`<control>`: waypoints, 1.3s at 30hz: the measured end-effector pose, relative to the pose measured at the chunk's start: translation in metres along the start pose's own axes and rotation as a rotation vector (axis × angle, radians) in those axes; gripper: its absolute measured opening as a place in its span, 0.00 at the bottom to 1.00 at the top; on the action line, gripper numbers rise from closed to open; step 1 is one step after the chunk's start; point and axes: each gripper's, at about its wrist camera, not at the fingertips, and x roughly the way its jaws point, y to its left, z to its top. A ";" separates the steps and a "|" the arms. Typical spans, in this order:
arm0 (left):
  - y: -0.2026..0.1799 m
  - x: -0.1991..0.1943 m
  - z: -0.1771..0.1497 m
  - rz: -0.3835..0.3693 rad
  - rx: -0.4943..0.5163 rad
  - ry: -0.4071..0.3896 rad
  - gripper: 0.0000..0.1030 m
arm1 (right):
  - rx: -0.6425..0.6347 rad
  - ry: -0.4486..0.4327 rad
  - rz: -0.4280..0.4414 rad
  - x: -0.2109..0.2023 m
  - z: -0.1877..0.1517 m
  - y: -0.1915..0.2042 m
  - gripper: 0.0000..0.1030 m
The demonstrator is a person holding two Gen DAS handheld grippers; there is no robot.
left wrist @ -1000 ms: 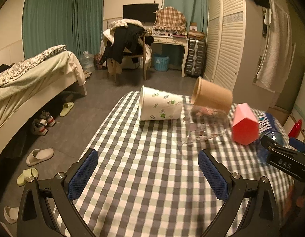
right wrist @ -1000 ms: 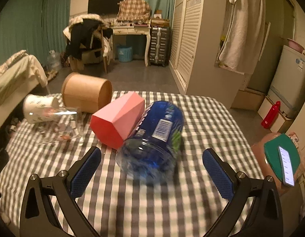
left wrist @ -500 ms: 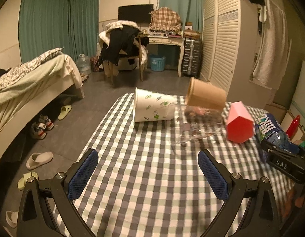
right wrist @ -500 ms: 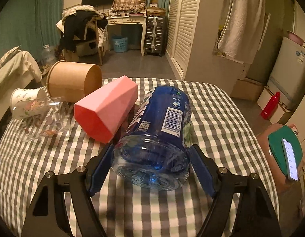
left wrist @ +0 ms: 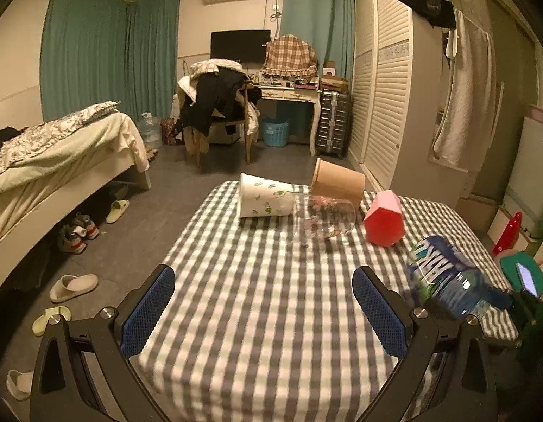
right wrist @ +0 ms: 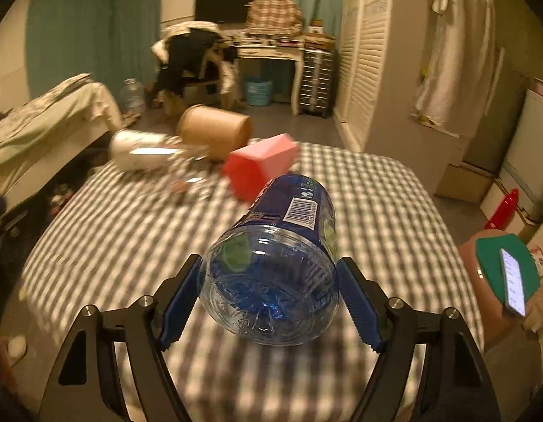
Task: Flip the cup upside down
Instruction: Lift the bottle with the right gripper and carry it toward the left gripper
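My right gripper (right wrist: pixel 269 299) is shut on the blue plastic cup (right wrist: pixel 275 263), a cut bottle with a barcode label, held on its side above the checked table (right wrist: pixel 377 204). In the left wrist view the blue cup (left wrist: pixel 443 277) hangs at the right, off the cloth. My left gripper (left wrist: pixel 264 309) stands open over the near table edge, holding nothing. Farther back lie a white paper cup (left wrist: pixel 264 200), a clear glass cup (left wrist: pixel 324 219), a brown paper cup (left wrist: pixel 338 183) and a pink cup (left wrist: pixel 384 218), all on their sides.
A bed (left wrist: pixel 53 161) stands left with shoes and slippers (left wrist: pixel 72 283) on the floor. A wardrobe (left wrist: pixel 387 98) and a fridge (left wrist: pixel 531 165) stand at the right. A green stool with a phone (right wrist: pixel 510 277) sits close to the table's right edge.
My right gripper closed on the blue cup and lifted it off the table, pulling it back. My left gripper drew back toward the near table edge and stayed open.
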 end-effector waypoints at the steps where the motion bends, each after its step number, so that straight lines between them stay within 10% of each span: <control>1: 0.002 -0.003 -0.003 0.004 -0.002 -0.004 1.00 | -0.014 0.000 0.016 -0.003 -0.005 0.007 0.74; 12: 0.019 -0.021 -0.019 0.038 -0.007 -0.005 1.00 | -0.102 0.002 0.050 0.001 -0.044 0.057 0.74; 28: 0.004 -0.026 -0.016 0.083 -0.009 -0.007 1.00 | -0.013 -0.133 0.114 -0.063 -0.032 0.005 0.92; 39: -0.088 -0.016 -0.059 -0.139 0.046 0.068 1.00 | 0.112 -0.145 -0.045 -0.062 -0.036 -0.077 0.97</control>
